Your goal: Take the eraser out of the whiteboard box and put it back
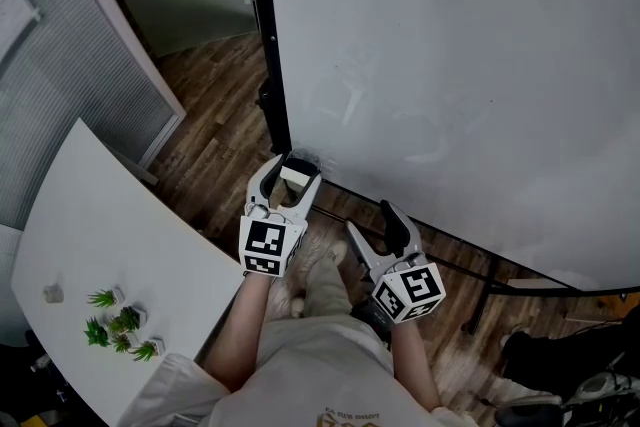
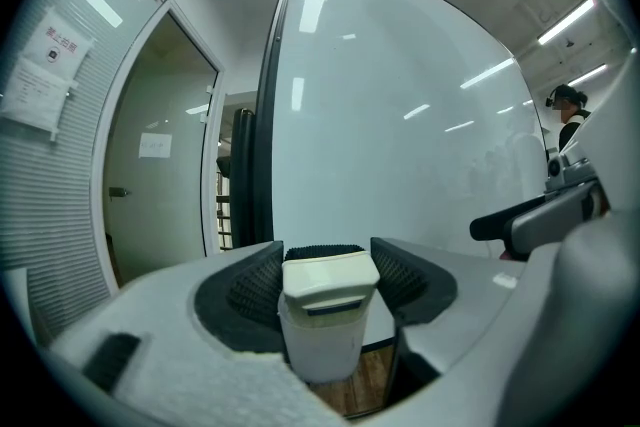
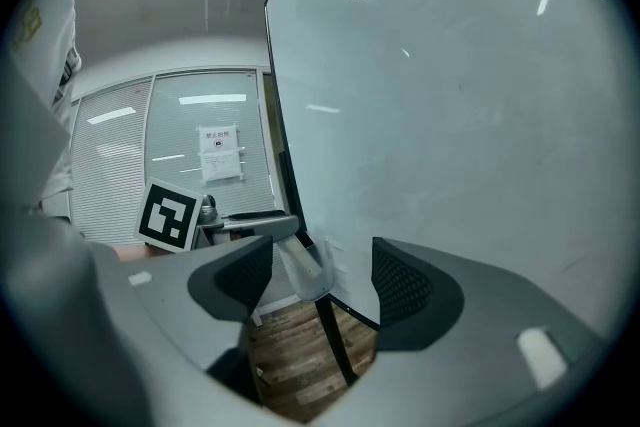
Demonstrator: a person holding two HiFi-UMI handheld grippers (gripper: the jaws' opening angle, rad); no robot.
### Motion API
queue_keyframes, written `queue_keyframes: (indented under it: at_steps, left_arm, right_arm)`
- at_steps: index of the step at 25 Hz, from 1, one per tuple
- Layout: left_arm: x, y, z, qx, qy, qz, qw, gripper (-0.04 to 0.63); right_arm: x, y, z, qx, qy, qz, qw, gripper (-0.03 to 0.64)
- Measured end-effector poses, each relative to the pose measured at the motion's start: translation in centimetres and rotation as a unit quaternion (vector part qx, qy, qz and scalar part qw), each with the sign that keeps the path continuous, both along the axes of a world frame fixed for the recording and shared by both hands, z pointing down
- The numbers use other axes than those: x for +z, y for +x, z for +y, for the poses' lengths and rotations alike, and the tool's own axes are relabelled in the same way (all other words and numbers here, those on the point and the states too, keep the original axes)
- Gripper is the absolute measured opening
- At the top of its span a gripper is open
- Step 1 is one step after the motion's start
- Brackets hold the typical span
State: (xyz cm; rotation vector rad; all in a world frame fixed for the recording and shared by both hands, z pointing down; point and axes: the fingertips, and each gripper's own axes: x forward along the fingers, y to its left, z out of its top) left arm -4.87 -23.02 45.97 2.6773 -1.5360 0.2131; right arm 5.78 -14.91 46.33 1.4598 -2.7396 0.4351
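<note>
1. Your left gripper [image 1: 292,177] is closed on the eraser [image 2: 325,315], with the jaws set wide. Both pads press the eraser's upper end, and its longer body hangs free below the jaws. Because the hold is high on the block, it may pivot or creep downward if you ease the pressure or swing the wrist.

2. Directly beneath the jaws there is only wooden floor [image 2: 365,390], with nothing to catch a fall. A slip here means a drop and a restart.

3. Your right gripper [image 3: 322,275] sits to the right of the left one and a little behind it. Its jaws are apart with nothing between them; only floor and a board leg show through the gap. It is idle but close, so a sideways drift could knock the loaded gripper.

4. Just beyond the left tips is the dark frame at the lower corner of the whiteboard [image 1: 450,65]. If you push forward carelessly, the hanging end of the eraser may strike the frame and lever out of the pads.

5. I cannot pick out the whiteboard box with certainty; it is probably at that corner. The eraser looks to be out, so the return remains to be done. Releasing before the eraser is seated, or coming in skewed, is likely to spill it.
</note>
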Motion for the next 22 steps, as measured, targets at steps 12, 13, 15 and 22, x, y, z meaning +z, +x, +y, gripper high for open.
queue_keyframes:
  at_steps: [12, 13, 15, 22]
  left_arm:
    - [-0.9, -0.3, 0.7, -0.003, 0.010, -0.003, 0.9999, 0.268]
    - [-1.0, -0.4, 0.8, -0.003, 0.010, -0.004, 0.9999, 0.268]
    - [-1.1, -0.5, 1.0, -0.004, 0.009, -0.002, 0.9999, 0.268]
    - [-1.6, -0.8, 1.5, -0.005, 0.014, 0.004, 0.9999, 0.268]
  right_arm:
    - [-0.5, 0.0, 0.6, 0.001, 0.006, 0.000, 1.000, 0.305]
    - [-0.6, 0.0, 0.7, 0.000, 0.007, 0.000, 1.000, 0.304]
    - [-0.7, -0.2, 0.8, -0.001, 0.008, -0.001, 1.000, 0.304]
    - [-1.0, -0.5, 1.0, -0.006, 0.013, -0.004, 1.000, 0.304]
